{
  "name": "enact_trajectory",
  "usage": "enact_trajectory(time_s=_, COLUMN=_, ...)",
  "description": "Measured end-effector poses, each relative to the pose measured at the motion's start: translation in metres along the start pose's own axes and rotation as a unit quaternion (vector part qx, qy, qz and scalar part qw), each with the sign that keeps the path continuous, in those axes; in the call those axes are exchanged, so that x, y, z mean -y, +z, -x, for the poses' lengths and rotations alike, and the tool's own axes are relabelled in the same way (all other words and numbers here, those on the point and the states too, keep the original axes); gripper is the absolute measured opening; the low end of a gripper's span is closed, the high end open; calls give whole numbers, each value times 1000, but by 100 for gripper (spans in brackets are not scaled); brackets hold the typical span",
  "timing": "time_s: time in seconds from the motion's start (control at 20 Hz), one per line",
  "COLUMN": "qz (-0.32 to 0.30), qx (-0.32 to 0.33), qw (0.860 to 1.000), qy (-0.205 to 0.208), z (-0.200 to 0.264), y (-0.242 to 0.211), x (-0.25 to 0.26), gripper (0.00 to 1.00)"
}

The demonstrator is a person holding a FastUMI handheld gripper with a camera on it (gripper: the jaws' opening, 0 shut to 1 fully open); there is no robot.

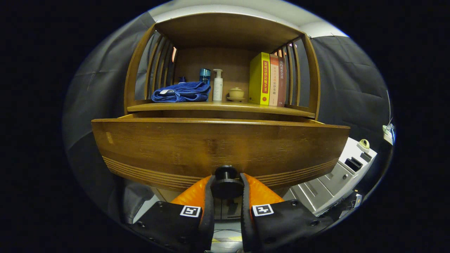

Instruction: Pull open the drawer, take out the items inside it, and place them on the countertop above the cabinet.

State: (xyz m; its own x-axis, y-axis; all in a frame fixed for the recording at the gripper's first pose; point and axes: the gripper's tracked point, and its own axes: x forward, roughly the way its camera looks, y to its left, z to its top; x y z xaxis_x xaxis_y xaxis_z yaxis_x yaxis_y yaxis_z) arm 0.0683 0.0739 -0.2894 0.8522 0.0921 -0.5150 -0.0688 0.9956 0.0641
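- Gripper point(226, 188) closed around the black knob point(226, 183), one finger point(209, 196) pressed to each side of it.
- Knob fixed low at the middle of the drawer point(218, 147) front.
- Drawer pulled partway out from under the countertop point(218, 107); top edge of its front standing forward of the countertop's edge.
- Inside of the drawer hidden behind its front panel; contents impossible to tell.
- On the countertop, inside the wooden frame: folded blue towel point(181, 92) to the left, blue cup point(205, 75) behind it.
- White pump bottle point(218, 85) just beside the towel, small tan lidded pot point(236, 93) next to that.
- Three upright books point(267, 79) further right, the yellow one nearest the pot.
- Pale grey unit point(334, 179) low down beyond the drawer's right end.
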Motion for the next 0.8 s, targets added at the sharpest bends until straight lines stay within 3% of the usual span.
enact_trajectory(time_s=0.45, qz=-6, qx=-33, qw=999, qy=-12, z=52, y=-31, x=4, gripper=40)
enact_trajectory(time_s=0.8, qz=-4, qx=-41, qw=999, qy=-12, z=65, y=-38, x=8, gripper=40)
